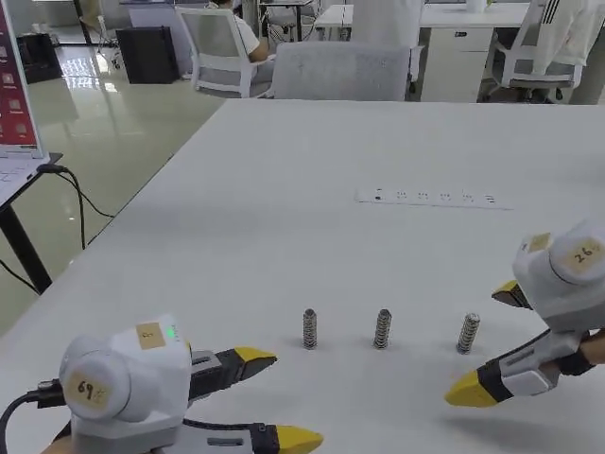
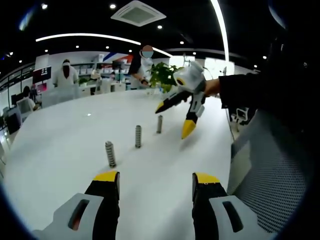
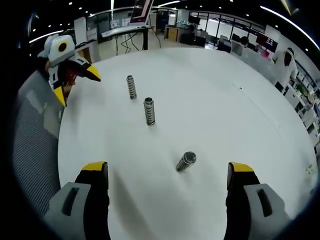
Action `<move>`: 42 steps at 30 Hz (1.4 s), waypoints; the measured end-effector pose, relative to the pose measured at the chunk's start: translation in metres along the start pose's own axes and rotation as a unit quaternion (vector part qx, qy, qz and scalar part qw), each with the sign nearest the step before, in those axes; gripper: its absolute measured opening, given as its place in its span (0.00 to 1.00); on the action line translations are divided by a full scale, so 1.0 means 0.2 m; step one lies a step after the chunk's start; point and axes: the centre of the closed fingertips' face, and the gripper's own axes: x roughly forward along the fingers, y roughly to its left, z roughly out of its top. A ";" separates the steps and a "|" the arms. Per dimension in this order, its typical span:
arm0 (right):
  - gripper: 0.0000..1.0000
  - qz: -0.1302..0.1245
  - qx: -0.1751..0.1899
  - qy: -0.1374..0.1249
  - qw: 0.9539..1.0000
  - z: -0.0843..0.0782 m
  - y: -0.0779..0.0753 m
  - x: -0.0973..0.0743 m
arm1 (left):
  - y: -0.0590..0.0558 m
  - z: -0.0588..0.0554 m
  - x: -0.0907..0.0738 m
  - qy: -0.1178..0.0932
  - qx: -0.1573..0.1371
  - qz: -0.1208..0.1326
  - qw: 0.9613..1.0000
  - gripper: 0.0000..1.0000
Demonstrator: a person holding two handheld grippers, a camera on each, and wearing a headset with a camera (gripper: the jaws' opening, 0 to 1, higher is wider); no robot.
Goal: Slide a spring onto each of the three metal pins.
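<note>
Left gripper (image 1: 288,397): held low at the near edge of the table (image 1: 378,151), left of the row; the jaws are spread wide and nothing is carried between them.
Right gripper (image 2: 174,121): held at the right end of the row, a little further in; the jaws are likewise spread wide and empty.
Right spring (image 1: 468,333): stood just ahead of the right gripper's gap, touched by neither tip; a slight lean is seen.
Middle spring (image 1: 382,329): upright, clear of its neighbours.
Left spring (image 1: 309,328): upright, the closest of the three to the left gripper, yet well apart from it.
Row: set parallel to the near edge, not far in from it.
Pins: nothing can be made out inside the coils; all three springs are judged to be seated already.
Handling: the springs are judged light and small, of smooth metal that slips easily; the coil would give along its axis and roll if laid down.
Hold: best taken across the coil at mid-height, with light pressure, so the turns are not crushed or tipped.
Power strip (image 1: 430,198): laid flat further back, toward the far right of the table.
</note>
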 end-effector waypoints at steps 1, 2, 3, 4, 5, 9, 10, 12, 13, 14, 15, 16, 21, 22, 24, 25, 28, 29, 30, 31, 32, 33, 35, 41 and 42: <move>0.99 0.000 0.003 -0.004 1.000 -0.01 0.01 0.00 | 0.00 0.00 0.00 0.000 0.000 0.000 1.000 0.53; 0.99 0.001 0.006 -0.005 1.000 -0.02 0.01 0.00 | 0.00 0.00 0.00 0.000 0.000 0.000 1.000 0.53; 0.99 -0.001 0.009 -0.010 1.000 -0.02 0.02 -0.01 | 0.00 0.00 0.00 0.000 0.000 0.000 1.000 0.53; 0.99 -0.001 0.012 -0.013 1.000 -0.03 0.03 -0.01 | 0.00 0.00 0.00 0.000 0.000 0.000 1.000 0.53; 0.99 -0.002 0.016 -0.017 1.000 -0.03 0.03 -0.02 | 0.00 0.00 0.00 0.000 0.000 0.000 1.000 0.53; 0.99 -0.004 0.027 -0.036 0.999 -0.03 0.04 -0.03 | 0.00 -0.01 0.00 0.001 0.000 0.002 1.000 0.54; 0.99 -0.004 0.027 -0.040 0.999 -0.03 0.04 -0.03 | 0.00 -0.01 0.00 0.001 0.000 0.002 1.000 0.54; 0.99 -0.006 0.028 -0.050 0.998 -0.02 0.06 -0.04 | 0.00 -0.01 0.00 0.001 -0.001 0.003 1.000 0.54; 0.98 -0.006 0.030 -0.052 0.998 -0.02 0.06 -0.04 | 0.01 -0.01 0.00 0.000 -0.002 0.004 1.000 0.54; 0.98 -0.007 0.032 -0.058 0.998 -0.02 0.07 -0.04 | 0.01 -0.01 0.00 0.000 -0.002 0.005 1.000 0.54; 0.98 -0.008 0.033 -0.061 0.998 -0.02 0.07 -0.05 | 0.01 -0.01 0.00 0.000 -0.002 0.005 1.000 0.54; 0.98 -0.010 0.033 -0.065 0.997 -0.02 0.08 -0.05 | 0.01 -0.01 0.00 -0.001 -0.003 0.006 1.000 0.54; 0.98 -0.011 0.044 -0.086 0.995 -0.02 0.09 -0.07 | 0.01 -0.01 0.00 -0.002 -0.004 0.008 1.000 0.54; 0.98 -0.011 0.045 -0.089 0.995 -0.02 0.10 -0.07 | 0.01 -0.01 0.00 -0.001 -0.004 0.009 1.000 0.54; 0.98 -0.011 0.048 -0.096 0.994 -0.02 0.11 -0.07 | 0.02 -0.01 0.00 -0.002 -0.005 0.009 1.000 0.54; 0.98 -0.011 0.049 -0.102 0.994 -0.01 0.11 -0.08 | 0.02 -0.01 0.00 -0.002 -0.006 0.010 1.000 0.55; 0.98 -0.009 0.052 -0.114 0.992 -0.01 0.13 -0.08 | 0.02 -0.01 0.00 -0.003 -0.008 0.012 1.000 0.55; 0.98 -0.008 0.053 -0.116 0.992 -0.01 0.13 -0.09 | 0.03 -0.01 0.00 -0.004 -0.008 0.012 1.000 0.55; 0.97 -0.008 0.052 -0.121 0.991 -0.01 0.14 -0.09 | 0.03 -0.01 0.00 -0.004 -0.009 0.013 1.000 0.55; 0.97 -0.007 0.052 -0.123 0.991 -0.01 0.14 -0.09 | 0.03 -0.01 0.00 -0.005 -0.010 0.014 1.000 0.55; 0.97 -0.007 0.052 -0.129 0.990 0.00 0.15 -0.09 | 0.04 -0.01 0.00 -0.006 -0.011 0.015 1.000 0.56; 0.97 -0.007 0.052 -0.130 0.990 0.00 0.15 -0.09 | 0.04 -0.02 0.00 -0.005 -0.012 0.016 1.000 0.56; 0.97 -0.007 0.055 -0.134 0.989 0.00 0.16 -0.09 | 0.05 -0.02 -0.01 -0.006 -0.014 0.019 1.000 0.56; 0.97 -0.006 0.061 -0.145 0.988 -0.01 0.18 -0.10 | 0.07 -0.02 -0.01 -0.011 -0.019 0.030 0.999 0.58; 0.96 -0.007 0.062 -0.145 0.987 -0.01 0.18 -0.10 | 0.07 -0.01 -0.01 -0.012 -0.019 0.031 0.999 0.59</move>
